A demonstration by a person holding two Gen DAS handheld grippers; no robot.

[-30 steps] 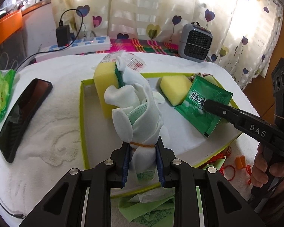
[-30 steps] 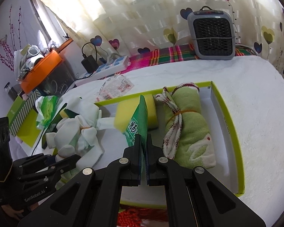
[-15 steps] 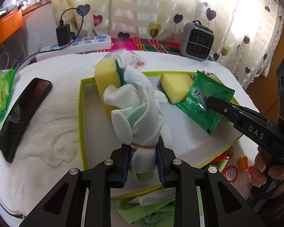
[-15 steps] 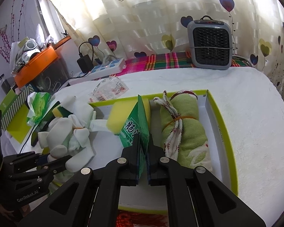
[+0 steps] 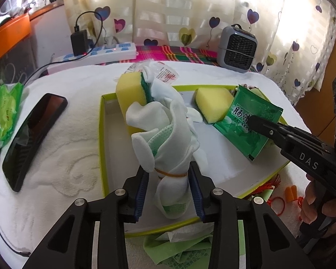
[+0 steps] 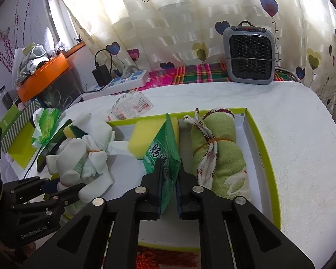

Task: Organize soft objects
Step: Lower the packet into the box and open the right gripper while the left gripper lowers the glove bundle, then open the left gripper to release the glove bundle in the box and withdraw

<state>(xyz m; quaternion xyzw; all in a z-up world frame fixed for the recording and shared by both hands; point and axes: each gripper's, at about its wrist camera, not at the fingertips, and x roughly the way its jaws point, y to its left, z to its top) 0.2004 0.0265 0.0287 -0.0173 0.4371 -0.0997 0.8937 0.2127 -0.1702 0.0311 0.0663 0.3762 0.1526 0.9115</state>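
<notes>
A white tray with a lime-green rim [image 5: 100, 134] [image 6: 264, 148] lies on the white towel-covered table. A white glove bundle [image 5: 168, 139] [image 6: 78, 157] tied with a rubber band stands at its near left, leaning on a yellow-and-green sponge [image 5: 132, 94]. My left gripper [image 5: 169, 174] [image 6: 62, 186] is opening; its pads stand just off the bundle between them. My right gripper [image 6: 169, 170] [image 5: 253, 121] is opening too, with a green packet [image 6: 165, 141] [image 5: 246, 121] loose between its pads, resting against a yellow sponge [image 6: 145, 134] [image 5: 212, 103]. A rolled green towel [image 6: 219, 157] fills the tray's right side.
Left of the tray lie a black phone [image 5: 33, 134] and a green wipes pack [image 5: 4, 112]. Behind it are a plastic wrapper [image 5: 165, 74], a power strip [image 5: 100, 52] and a grey fan heater [image 6: 248, 53]. Green paper [image 5: 179, 246] and orange earplugs [image 5: 291, 190] lie near the tray's front edge.
The left jaws have spread off the glove bundle, which stays standing in the tray. The right jaws have parted a little around the green packet. Neither hand has shifted.
</notes>
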